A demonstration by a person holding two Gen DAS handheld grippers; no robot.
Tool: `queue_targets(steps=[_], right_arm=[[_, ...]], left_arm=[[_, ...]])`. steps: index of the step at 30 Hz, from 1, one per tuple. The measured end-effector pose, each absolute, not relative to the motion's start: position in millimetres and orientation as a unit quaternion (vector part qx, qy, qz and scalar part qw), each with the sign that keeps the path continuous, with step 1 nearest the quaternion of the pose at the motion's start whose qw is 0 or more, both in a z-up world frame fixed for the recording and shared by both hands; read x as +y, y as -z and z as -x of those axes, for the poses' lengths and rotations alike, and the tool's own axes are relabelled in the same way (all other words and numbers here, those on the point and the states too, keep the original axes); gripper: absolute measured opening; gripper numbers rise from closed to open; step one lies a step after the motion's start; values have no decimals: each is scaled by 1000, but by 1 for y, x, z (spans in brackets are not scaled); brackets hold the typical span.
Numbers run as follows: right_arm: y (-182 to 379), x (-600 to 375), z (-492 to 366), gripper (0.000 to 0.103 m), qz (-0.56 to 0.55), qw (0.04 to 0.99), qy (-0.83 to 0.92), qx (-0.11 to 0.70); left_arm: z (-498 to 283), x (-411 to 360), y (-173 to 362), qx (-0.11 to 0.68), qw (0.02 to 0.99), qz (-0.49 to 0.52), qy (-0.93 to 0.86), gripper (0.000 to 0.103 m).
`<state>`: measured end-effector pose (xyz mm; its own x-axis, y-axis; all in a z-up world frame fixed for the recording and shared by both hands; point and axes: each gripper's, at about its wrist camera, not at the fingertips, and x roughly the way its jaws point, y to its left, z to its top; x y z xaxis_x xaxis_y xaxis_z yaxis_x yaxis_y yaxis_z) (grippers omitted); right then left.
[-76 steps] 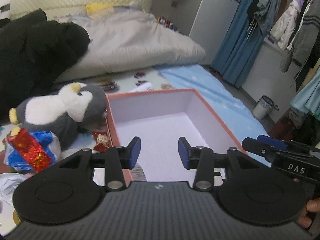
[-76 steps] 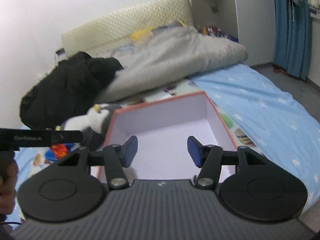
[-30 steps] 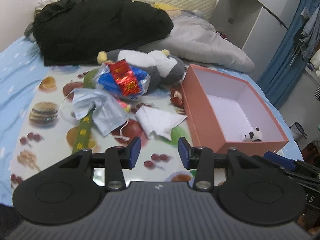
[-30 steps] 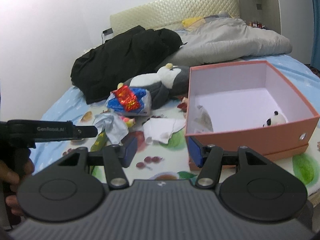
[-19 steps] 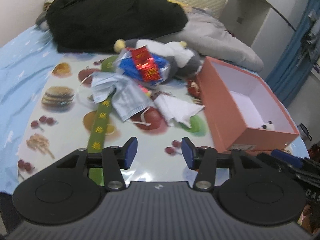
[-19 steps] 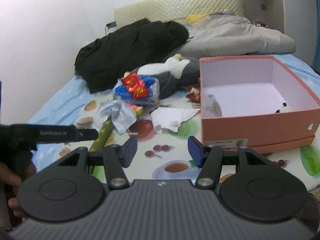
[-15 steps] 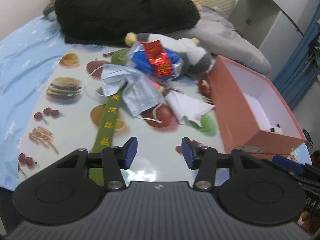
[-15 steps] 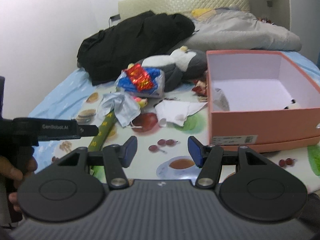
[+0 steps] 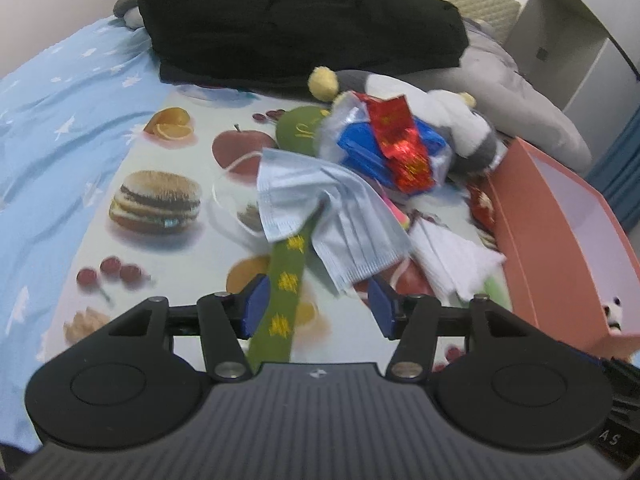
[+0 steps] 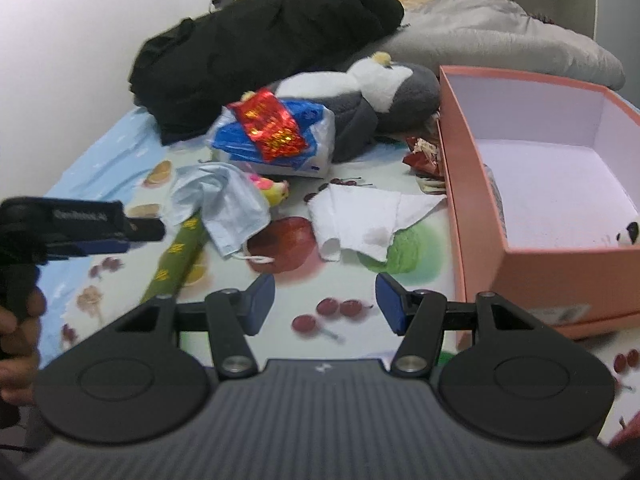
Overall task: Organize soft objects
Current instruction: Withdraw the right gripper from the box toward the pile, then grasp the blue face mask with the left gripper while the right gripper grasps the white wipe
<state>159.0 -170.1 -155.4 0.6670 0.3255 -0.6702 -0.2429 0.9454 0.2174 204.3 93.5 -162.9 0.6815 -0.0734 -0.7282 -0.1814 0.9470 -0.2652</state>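
Both tongs are spread wide and pinch nothing. The left gripper [image 9: 318, 306] hangs over a long green sock [image 9: 285, 292] with yellow marks; the sock runs up toward 12 o'clock between its blue pads [image 9: 256, 305], and its near end is hidden under the black tool. A thin, crinkly blue mask [image 9: 332, 216] lies over the sock's far part, with a white string loop at 10 o'clock of it. At 3 o'clock of the mask sits a crumpled white tissue [image 9: 452, 258]. Behind these is a shiny plastic bag [image 9: 384, 148], blue and white, with a glittery red packet [image 9: 404, 142] on top. A fluffy grey and white penguin [image 10: 376, 92] lies behind the bag, partly covered by it. The right gripper [image 10: 325, 304] floats above the smooth mat [image 10: 224, 300] printed with fruit. At its 2 o'clock stands a stiff pink box [image 10: 560, 276], cut off by the picture's edge. A tiny panda [image 10: 629, 234] peeks from the box's near corner, mostly hidden by the wall. A small pink and yellow soft thing [image 10: 270, 188] pokes out by the mask; what it is I cannot tell. A puffy black coat [image 10: 264, 36] is heaped at the back.
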Motion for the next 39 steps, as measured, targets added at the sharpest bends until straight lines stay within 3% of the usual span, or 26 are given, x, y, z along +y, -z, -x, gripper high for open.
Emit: queue_targets(steps=[10,16,30,36,38,39], right_arm=[[175,-157,-208,59,-44,910,-136,388],[190,-157,-242,59,-48,910,-113,395],[226,-143,-277,58,-33,902,-133,409],[229,-136,-277,53,1,902,-134,409],[228,-135,-276,37,6,902,-132,411],[227,-136,-276,33,1,900,-134,414]], left_arm=[[-260,102,180,397,905,143,-54,60],[-287,100,188,403,908,101,-51,70],[-313,103,210,417,903,93,-37,69],[-311,104,216,434,894,109,-33,53],[-308,103,216,439,891,109,-34,40],[-307,103,215,439,891,110,-35,38]])
